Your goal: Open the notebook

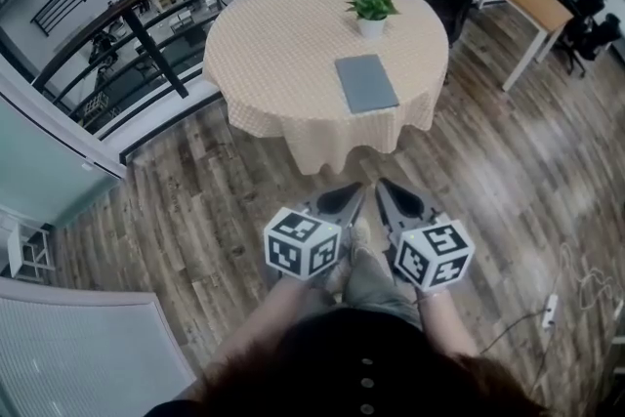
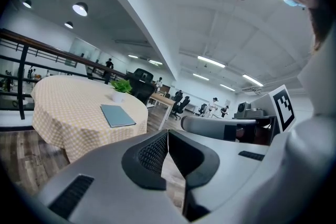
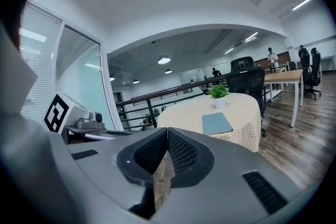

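Both claws, left gripper (image 1: 354, 193) and right gripper (image 1: 384, 186), are closed and empty; the notebook (image 1: 366, 83) lies shut on the table (image 1: 273, 63) at twelve o'clock, well apart, so nothing is done yet

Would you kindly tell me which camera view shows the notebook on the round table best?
The head view: it looks down on the closed notebook, showing its whole cover flat on the table near the potted plant. Both gripper views show it small, foreshortened, from a low angle.
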`<state>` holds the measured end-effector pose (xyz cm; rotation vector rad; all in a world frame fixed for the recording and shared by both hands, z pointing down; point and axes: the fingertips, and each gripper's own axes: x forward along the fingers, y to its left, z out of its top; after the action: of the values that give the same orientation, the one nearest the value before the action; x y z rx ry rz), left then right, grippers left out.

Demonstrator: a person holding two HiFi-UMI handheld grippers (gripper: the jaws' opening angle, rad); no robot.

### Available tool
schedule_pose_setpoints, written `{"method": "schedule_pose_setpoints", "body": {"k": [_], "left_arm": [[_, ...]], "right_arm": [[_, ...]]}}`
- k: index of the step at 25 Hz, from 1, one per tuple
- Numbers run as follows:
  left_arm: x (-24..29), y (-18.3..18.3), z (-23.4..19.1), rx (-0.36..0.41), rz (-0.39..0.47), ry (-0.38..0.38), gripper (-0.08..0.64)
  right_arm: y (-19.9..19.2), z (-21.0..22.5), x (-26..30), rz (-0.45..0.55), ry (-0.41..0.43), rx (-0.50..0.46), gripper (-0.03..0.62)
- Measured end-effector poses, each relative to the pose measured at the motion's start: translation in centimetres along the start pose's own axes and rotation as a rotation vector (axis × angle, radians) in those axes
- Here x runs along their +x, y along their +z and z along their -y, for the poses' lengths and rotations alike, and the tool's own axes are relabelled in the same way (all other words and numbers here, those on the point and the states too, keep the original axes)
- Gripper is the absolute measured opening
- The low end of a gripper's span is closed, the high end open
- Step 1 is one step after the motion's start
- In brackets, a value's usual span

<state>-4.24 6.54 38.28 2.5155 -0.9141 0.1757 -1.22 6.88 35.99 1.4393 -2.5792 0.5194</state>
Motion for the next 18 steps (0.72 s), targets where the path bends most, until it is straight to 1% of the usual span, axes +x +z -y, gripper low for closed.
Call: {"method": "schedule_pose_setpoints", "body": {"k": [2,6,9,14,18], "left_arm": [[1.2,0.7,-1.3,-0.006,0.0,0.005,0.014],[3.7,2.3,-4.0,-0.011,0.006,0.024,0.014],[5.8,4.1,-6.0,-0.02,0.015,0.038,0.014],[9.8,7.1,-9.3,-0.025,0.029,0.063,0.014],[13.0,9.0,-11.8,-0.036,0.037,0.086,0.014]], "right_arm": [[1.0,1.0,1.5,0.011,-0.001,-0.001,0.012],[2.4,3.3,4.9,0.003,0.014,-0.012,0.012],[3.7,5.3,7.6,-0.017,0.03,-0.026,0.012],[5.9,8.6,12.1,-0.068,0.037,-0.082,0.012],[7.1,11.1,15.4,-0.086,0.067,-0.091,0.012]]}}
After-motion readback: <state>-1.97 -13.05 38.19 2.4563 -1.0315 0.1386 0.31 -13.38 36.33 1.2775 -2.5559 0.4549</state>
